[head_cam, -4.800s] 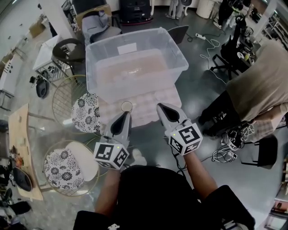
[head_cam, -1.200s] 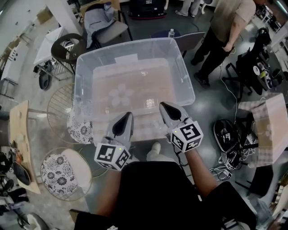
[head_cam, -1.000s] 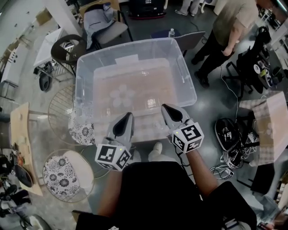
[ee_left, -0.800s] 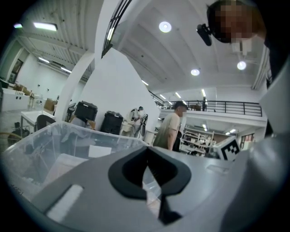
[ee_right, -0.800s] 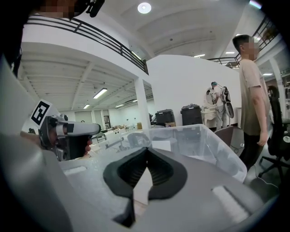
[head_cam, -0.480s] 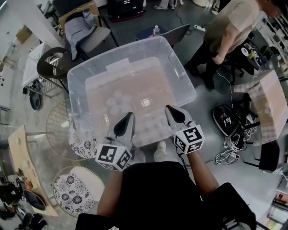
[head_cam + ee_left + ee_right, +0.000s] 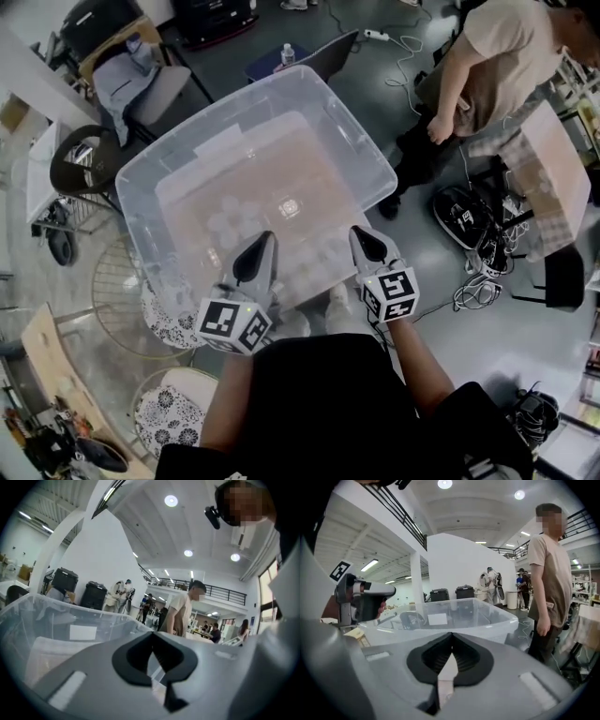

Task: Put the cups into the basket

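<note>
At the far left of the head view a round black chair (image 7: 80,169) stands on the grey floor, with a wire stool (image 7: 112,281) and a floral cushion (image 7: 167,424) nearer the person. The left gripper (image 7: 266,236) reaches over the near edge of the big clear plastic basket (image 7: 139,220). In the left gripper view, the left gripper (image 7: 151,637) has its dark jaws meeting at the tips with nothing between them, and the basket's wall (image 7: 56,620) fills the space beyond. On the basket's floor, just ahead of the left gripper, lie pale round shapes that look like clear cups (image 7: 234,217); they are too faint to count. The right gripper (image 7: 357,231) hovers at the basket's near right corner, level with the left one and well apart from it. In the right gripper view, the right gripper (image 7: 451,637) is fully closed and empty, pointing across the basket (image 7: 454,616), while the left gripper (image 7: 361,597) shows at the left edge, held in a hand. Beyond the basket's far corner a bottle (image 7: 287,56) stands on the floor. At the right a person in a beige shirt (image 7: 497,66) stands beside the basket, above a black bag (image 7: 464,211) and next to a cardboard box (image 7: 553,178).
</note>
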Demonstrator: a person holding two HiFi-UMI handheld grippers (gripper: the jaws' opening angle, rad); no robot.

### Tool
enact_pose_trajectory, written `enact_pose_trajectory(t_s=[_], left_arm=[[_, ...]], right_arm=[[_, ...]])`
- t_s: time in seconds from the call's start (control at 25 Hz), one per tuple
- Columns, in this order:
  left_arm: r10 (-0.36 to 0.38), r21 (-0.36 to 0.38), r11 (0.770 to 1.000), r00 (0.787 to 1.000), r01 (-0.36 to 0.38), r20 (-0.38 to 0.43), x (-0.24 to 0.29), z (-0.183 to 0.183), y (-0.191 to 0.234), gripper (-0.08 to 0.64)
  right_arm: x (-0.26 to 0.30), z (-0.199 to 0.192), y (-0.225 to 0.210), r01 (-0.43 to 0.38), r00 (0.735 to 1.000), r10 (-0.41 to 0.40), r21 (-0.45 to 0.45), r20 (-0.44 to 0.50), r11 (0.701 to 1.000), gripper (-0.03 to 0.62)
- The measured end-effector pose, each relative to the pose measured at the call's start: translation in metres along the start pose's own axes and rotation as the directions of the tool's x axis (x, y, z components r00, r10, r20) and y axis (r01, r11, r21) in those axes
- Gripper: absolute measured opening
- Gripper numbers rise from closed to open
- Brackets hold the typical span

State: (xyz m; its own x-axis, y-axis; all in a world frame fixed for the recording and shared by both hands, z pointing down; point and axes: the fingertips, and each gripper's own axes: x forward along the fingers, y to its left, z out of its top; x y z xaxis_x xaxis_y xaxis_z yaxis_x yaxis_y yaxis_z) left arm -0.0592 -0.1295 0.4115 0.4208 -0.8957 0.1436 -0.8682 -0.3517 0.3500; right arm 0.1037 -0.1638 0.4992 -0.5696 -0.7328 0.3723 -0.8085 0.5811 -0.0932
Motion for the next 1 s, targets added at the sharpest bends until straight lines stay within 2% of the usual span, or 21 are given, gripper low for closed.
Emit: enact_pose_trajectory(t_s=[0.16,0.32,0.56,0.64,1.0], left_arm=[[-0.045,0.012,0.999,0.998,0.045,-0.043,0.005,-0.009,-0.003,0.006],[-0.084,0.004,0.996,0.994,0.085,-0.074,0.008,-0.018,-0.009,0.006],[-0.103,0.004,0.995,0.991,0.104,-0.089,0.003,-0.02,-0.014,0.006],[-0.101,0.002,0.995,0.991,0.101,-0.091,0.0,-0.021,-0.012,0.006],[-0.078,0.014,0.997,0.991,0.08,-0.106,-0.007,-0.027,-0.005,0.007]], right_arm=[[0.004,-0.045,-0.01,0.032,0.994,-0.029,0.025,-0.108,0.999,0.003],[0.01,-0.089,-0.02,0.068,0.973,-0.049,0.077,-0.223,0.995,0.003],[0.026,-0.154,-0.027,0.114,0.913,-0.041,0.155,-0.407,0.981,0.005],[0.032,-0.174,-0.025,0.114,0.887,-0.024,0.168,-0.461,0.979,0.066],[0.051,-0.223,-0.027,0.139,0.81,-0.013,0.17,-0.586,0.976,0.119]])
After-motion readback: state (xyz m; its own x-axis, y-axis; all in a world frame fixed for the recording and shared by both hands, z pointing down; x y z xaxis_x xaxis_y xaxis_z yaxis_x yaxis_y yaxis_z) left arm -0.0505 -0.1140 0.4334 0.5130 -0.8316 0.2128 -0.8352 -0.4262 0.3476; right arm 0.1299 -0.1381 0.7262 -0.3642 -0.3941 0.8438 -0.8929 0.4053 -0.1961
